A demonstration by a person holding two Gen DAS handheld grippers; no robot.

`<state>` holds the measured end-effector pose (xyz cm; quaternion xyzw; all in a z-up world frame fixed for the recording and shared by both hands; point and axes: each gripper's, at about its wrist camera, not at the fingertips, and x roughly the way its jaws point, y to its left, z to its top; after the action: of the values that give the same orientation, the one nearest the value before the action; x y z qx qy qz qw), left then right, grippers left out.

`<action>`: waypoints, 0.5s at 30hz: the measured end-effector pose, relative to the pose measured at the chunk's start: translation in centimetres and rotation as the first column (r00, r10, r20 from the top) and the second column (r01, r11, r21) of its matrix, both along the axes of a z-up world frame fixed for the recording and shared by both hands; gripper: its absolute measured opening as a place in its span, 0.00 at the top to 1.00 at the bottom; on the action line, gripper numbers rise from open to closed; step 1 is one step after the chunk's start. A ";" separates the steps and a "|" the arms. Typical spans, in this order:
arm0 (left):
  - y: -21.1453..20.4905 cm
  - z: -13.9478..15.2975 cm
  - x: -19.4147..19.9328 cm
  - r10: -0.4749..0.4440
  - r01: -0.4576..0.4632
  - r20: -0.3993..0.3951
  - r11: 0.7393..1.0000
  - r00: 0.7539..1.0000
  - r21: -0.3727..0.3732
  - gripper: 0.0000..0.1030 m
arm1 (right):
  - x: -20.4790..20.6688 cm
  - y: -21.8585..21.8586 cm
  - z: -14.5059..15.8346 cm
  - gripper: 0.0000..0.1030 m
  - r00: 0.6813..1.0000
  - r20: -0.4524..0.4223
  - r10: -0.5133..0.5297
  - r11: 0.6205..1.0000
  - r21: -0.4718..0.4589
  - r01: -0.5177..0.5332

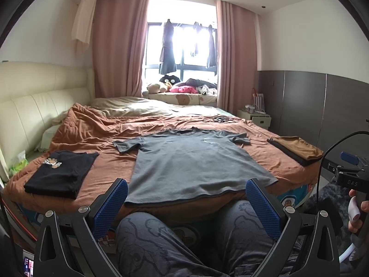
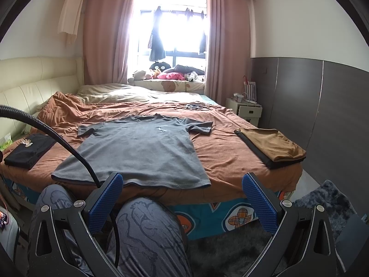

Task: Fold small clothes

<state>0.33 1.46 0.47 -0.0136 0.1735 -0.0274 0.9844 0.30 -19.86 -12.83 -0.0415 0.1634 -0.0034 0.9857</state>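
Note:
A grey T-shirt [image 1: 193, 161] lies flat and spread out, face up, on the brown bedspread [image 1: 110, 138], its hem at the near bed edge; it also shows in the right wrist view [image 2: 138, 152]. My left gripper [image 1: 186, 184] is open and empty, held back over my knees just short of the hem. My right gripper [image 2: 182, 180] is open and empty, also short of the hem, toward the shirt's right corner. A folded black shirt [image 1: 60, 173] lies at the left. A folded tan-and-black stack [image 2: 272, 147] lies at the right.
My legs in patterned grey trousers [image 1: 184, 242] are between the grippers and the bed. A cream headboard [image 1: 34, 106] is at the left, a white nightstand [image 2: 246, 110] and grey wall panels at the right, a dark rug [image 2: 322, 203] on the floor. Cables [image 2: 196, 106] lie on the far bedspread.

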 end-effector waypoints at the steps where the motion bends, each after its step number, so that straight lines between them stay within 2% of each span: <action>1: 0.0 -0.1 0.2 0.000 0.000 -0.002 1.000 1.000 0.001 0.00 | 0.2 0.1 0.0 0.00 1.000 -0.003 0.000 1.000 -0.001 0.000; 15: 2.9 -0.3 5.0 0.016 -0.018 -0.035 0.999 0.999 -0.036 0.00 | 6.3 2.3 0.5 0.00 0.999 -0.046 -0.006 1.000 -0.019 0.005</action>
<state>5.36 4.32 0.18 -0.0334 0.1900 -0.0220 0.9810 6.59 -17.60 -12.36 -0.0505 0.1861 -0.0065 0.9812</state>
